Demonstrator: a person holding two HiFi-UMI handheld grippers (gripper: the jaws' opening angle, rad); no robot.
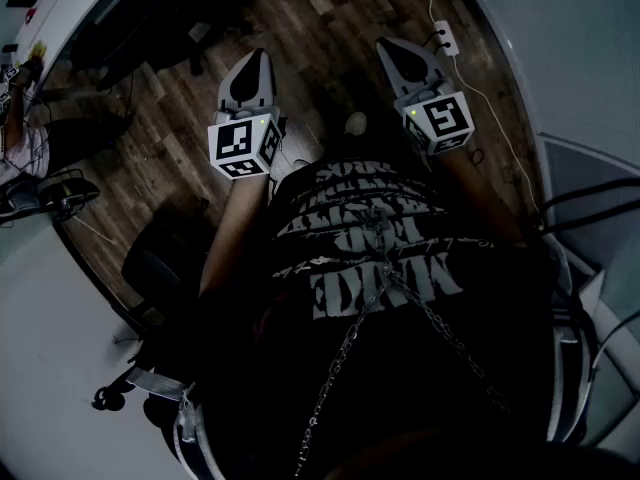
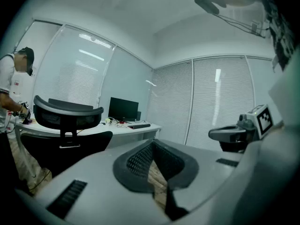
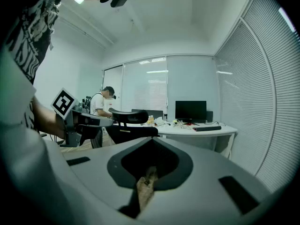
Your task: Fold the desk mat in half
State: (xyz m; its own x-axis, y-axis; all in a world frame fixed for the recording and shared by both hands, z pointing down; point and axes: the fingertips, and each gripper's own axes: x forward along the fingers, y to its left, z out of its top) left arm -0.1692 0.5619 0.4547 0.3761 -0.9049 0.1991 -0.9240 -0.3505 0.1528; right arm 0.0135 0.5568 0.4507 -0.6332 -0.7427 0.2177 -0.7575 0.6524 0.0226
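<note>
Nearest, the wearer's printed black shirt (image 1: 370,258). Beyond it, left gripper (image 1: 258,58) and right gripper (image 1: 390,48) are held side by side above the wood floor (image 1: 330,28), each with jaws together on nothing, both facing the white desk (image 3: 197,131). A black office chair (image 3: 129,118) stands before the desk. A monitor (image 3: 190,110) is on it, and a person (image 3: 101,104) stands at its left end. Desk mat: in no view.

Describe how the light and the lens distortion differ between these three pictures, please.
Head view: underexposed, the shirt nearly black, only the wooden floor readable. Left gripper view: bright, even light; strong fisheye with black corners, so the blinds bow. Right gripper view: same fisheye, blinds curving at the right; the shut right claw, close to the lens, looks soft.
</note>
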